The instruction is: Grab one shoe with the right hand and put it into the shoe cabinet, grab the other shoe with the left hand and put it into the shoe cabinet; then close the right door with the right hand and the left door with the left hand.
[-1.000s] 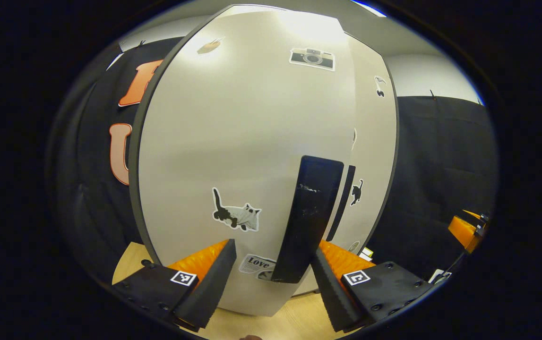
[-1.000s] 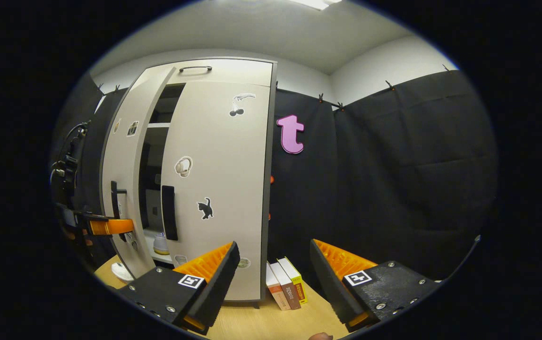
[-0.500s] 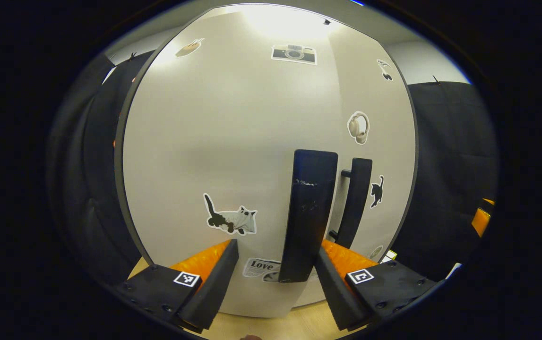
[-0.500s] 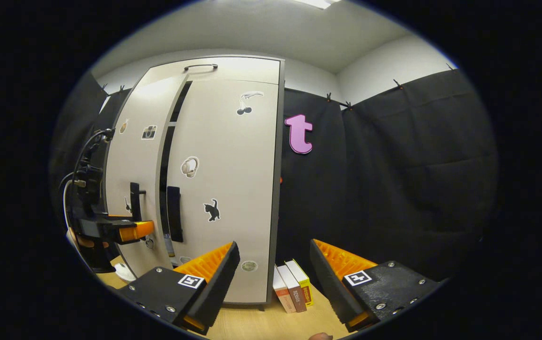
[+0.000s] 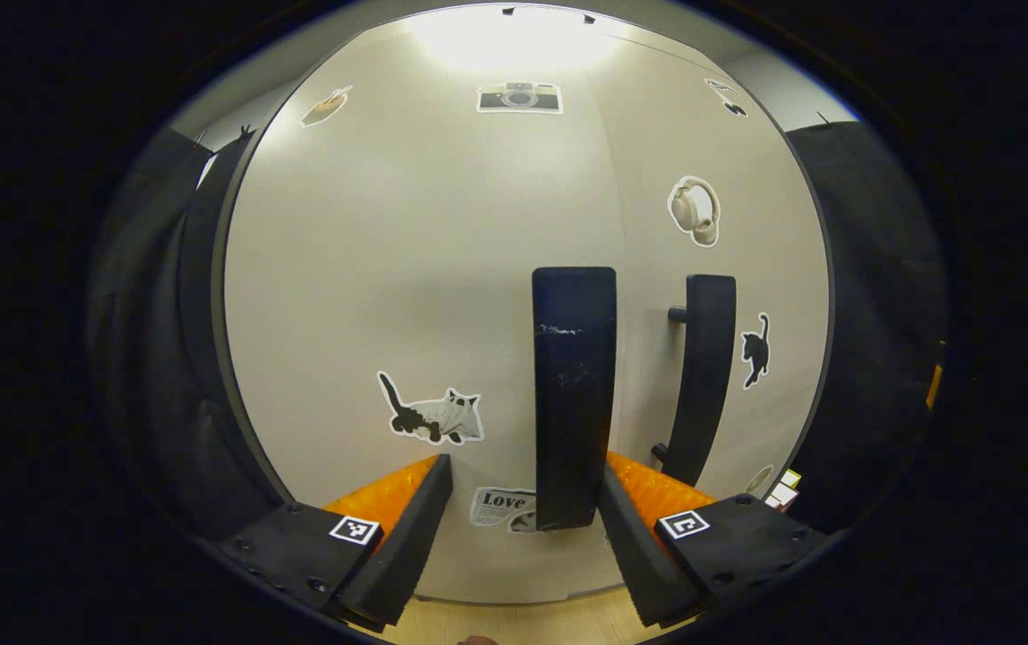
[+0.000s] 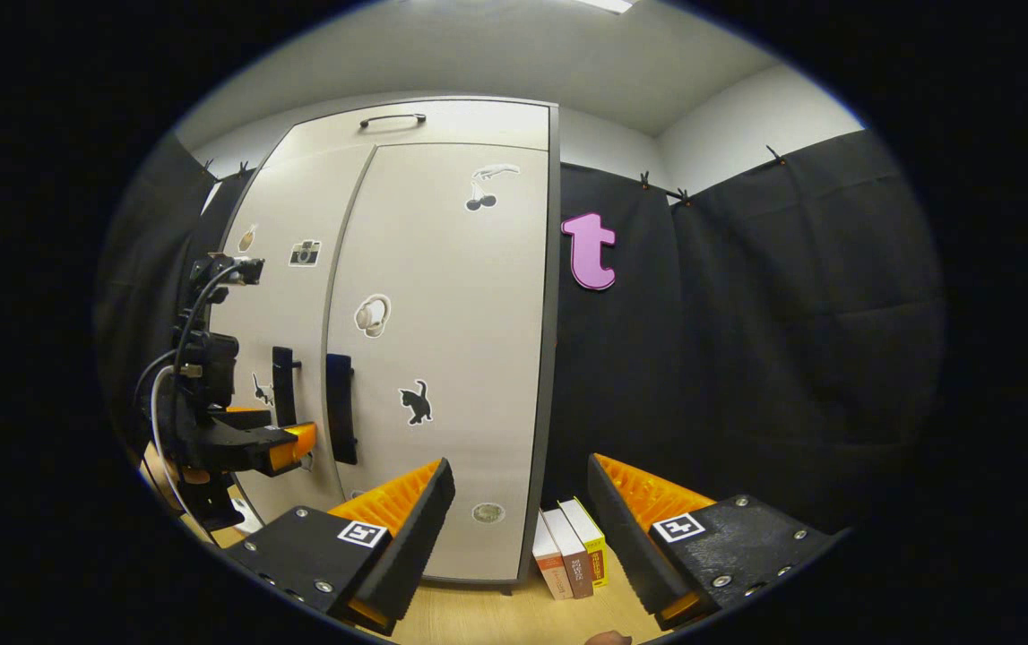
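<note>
Fingers [image 5: 406, 528] of left gripper [image 5: 522, 528] spread apart, straddling black handle [image 5: 574, 394] of left door [image 5: 406, 269], not clamped on it. Seen from right gripper view as well, left gripper [image 6: 285, 443] at that handle [image 6: 283, 399]. Fingers [image 6: 406, 528] of right gripper [image 6: 518, 528] likewise released, holding nothing, back from shoe cabinet [image 6: 442, 358]. Left door and right door [image 6: 455, 358] both flush with cabinet front. Shoes hidden behind doors. Three books [image 6: 572, 560] upright on wooden surface [image 6: 496, 618] beside cabinet.
</note>
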Available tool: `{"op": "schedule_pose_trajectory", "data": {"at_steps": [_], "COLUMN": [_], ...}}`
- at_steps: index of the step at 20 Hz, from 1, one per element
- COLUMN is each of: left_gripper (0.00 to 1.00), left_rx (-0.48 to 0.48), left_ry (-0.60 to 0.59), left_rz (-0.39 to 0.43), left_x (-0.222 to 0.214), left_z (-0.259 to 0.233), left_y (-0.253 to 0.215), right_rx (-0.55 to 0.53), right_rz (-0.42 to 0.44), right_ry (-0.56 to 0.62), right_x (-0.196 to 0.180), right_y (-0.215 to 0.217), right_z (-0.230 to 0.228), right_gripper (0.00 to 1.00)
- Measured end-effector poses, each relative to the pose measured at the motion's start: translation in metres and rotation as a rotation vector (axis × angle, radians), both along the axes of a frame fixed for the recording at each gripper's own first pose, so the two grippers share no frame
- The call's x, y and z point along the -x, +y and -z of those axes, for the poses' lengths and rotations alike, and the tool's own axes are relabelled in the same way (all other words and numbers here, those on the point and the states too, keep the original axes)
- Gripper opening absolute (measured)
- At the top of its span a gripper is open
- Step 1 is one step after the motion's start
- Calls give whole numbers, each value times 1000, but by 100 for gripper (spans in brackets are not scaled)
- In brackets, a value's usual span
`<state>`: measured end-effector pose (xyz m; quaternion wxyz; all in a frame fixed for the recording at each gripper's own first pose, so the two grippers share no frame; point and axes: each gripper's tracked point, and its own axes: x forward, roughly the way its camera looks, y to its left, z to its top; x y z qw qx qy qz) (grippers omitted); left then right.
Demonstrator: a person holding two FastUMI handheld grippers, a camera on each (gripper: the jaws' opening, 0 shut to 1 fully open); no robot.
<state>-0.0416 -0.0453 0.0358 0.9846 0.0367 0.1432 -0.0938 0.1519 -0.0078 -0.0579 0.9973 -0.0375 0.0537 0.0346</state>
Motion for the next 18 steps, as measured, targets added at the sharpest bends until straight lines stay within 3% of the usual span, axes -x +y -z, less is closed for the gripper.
{"op": "schedule_pose_trajectory", "data": {"at_steps": [10, 18], "left_gripper": [97, 97], "left_rx": [-1, 34], "left_ry": [-60, -81], "left_rz": [-8, -62], "left_x": [44, 69], "left_z": [-88, -146], "left_y": [28, 77], "right_rx": [-11, -19], "right_rz": [-153, -212], "right_ry": [-66, -69], "right_x": [-18, -18], "right_y": [40, 59], "right_z": [-59, -93], "right_gripper": [92, 92]}}
